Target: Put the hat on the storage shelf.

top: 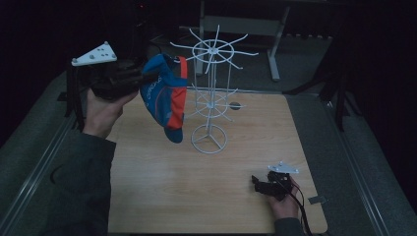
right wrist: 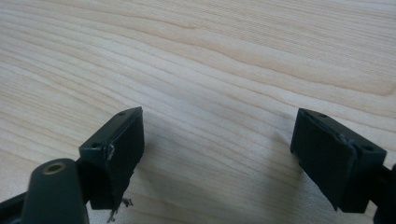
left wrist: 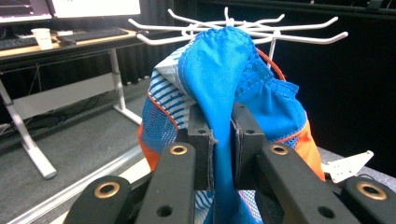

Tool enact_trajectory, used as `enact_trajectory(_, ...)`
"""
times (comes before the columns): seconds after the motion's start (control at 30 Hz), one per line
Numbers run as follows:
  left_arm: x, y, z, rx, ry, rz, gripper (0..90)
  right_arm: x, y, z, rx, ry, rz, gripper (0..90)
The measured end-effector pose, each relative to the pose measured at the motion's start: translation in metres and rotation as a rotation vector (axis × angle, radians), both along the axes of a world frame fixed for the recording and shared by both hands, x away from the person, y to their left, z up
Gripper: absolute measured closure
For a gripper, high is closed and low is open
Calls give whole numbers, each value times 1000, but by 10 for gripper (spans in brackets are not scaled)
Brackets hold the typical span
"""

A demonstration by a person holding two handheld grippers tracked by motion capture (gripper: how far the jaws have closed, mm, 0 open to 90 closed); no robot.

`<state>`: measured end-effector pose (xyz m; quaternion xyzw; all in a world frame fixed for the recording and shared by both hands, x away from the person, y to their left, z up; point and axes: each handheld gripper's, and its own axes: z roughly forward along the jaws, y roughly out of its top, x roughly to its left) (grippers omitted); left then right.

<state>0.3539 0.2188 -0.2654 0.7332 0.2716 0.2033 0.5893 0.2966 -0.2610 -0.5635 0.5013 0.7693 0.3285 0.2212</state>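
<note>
**Cap held up beside the wire rack**

The left gripper (left wrist: 219, 140) pinched a fold of the blue and orange cap (top: 166, 96), holding it in the air just beside the top hooks of the white wire rack (top: 212, 93). The right gripper (right wrist: 217, 154) sat low over the wooden table (top: 196, 191) near its right corner, jaws spread wide with nothing between them

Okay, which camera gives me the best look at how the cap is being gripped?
The left gripper view: the left gripper has its jaws shut on a fold of the blue cap, close up. The high view shows the whole cap hanging beside the white rack, but dimly. The right gripper view looks at the table.
</note>
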Motion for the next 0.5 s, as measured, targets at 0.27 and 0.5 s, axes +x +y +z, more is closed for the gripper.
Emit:
enact_trajectory(0.27, 1, 0, -4, 0, 11, -5, 810, 0, 0, 0, 0, 0, 0, 173)
enact_trajectory(0.5, 1, 0, -5, 4, 14, -7, 774, 0, 0, 0, 1, 0, -1, 173)
